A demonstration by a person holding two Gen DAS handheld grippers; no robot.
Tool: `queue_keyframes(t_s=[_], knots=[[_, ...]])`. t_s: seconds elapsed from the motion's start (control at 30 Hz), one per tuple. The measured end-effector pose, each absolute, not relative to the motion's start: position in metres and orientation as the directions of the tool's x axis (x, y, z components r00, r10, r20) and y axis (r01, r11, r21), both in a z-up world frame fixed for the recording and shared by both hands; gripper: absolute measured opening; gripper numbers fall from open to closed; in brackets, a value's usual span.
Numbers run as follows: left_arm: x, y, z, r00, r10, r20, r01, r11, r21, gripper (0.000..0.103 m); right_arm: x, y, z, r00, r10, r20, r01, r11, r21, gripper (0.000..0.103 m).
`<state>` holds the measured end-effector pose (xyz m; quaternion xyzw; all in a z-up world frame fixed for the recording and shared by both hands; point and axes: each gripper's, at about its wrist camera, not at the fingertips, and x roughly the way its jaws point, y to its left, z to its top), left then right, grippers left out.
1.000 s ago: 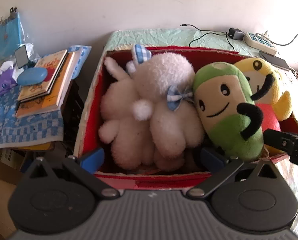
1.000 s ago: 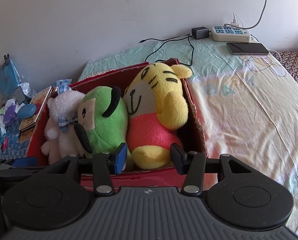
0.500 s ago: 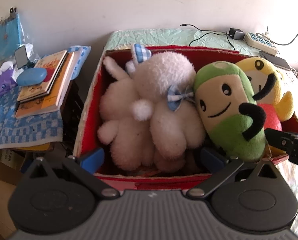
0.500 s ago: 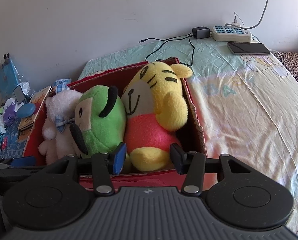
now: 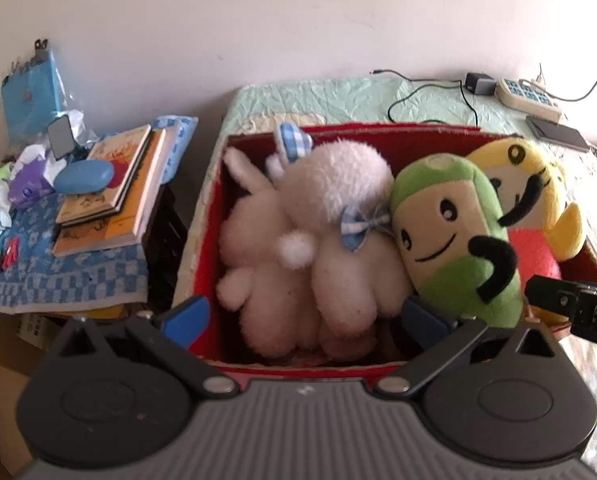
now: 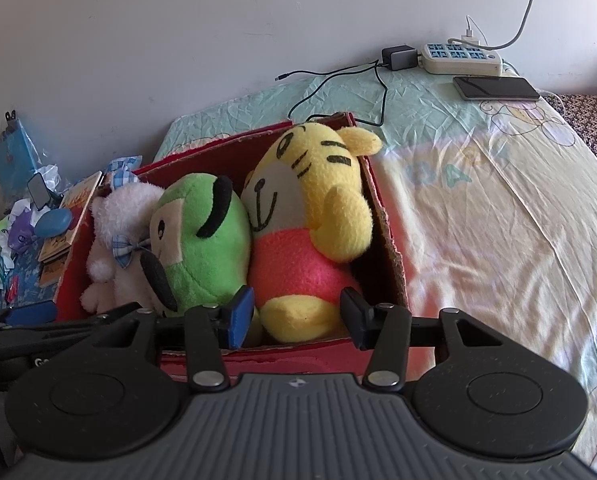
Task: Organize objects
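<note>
A red cardboard box (image 5: 206, 240) (image 6: 390, 240) stands on the bed and holds three plush toys. A white plush with a blue checked bow (image 5: 318, 248) (image 6: 114, 248) lies at its left. A green plush (image 5: 454, 240) (image 6: 202, 236) sits in the middle. A yellow tiger plush with a pink belly (image 5: 526, 200) (image 6: 306, 224) is at the right. My left gripper (image 5: 302, 316) is open and empty over the box's near edge, in front of the white plush. My right gripper (image 6: 294, 320) is open and empty, its fingers on either side of the tiger's feet.
A side table (image 5: 58, 276) at the left carries stacked books (image 5: 110, 188), a blue case (image 5: 84, 176) and small clutter. On the bed behind the box lie a power strip (image 6: 458, 58), a charger with cable (image 6: 396, 58) and a phone (image 6: 496, 88).
Both grippers have drawn slightly back and up from the box. The toys and the box have not moved.
</note>
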<state>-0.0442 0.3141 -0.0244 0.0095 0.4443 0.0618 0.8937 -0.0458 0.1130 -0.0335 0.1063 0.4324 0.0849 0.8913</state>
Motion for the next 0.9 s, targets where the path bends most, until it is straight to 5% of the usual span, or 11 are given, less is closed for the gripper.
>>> queue_keyframes(t_s=[0.9], knots=[[-0.077, 0.307, 0.001, 0.62, 0.136, -0.773, -0.114, 0.99, 0.082, 0.103, -0.073, 0.106, -0.013, 0.664, 0.216, -0.716, -0.059, 0.97, 0.238, 0.051]])
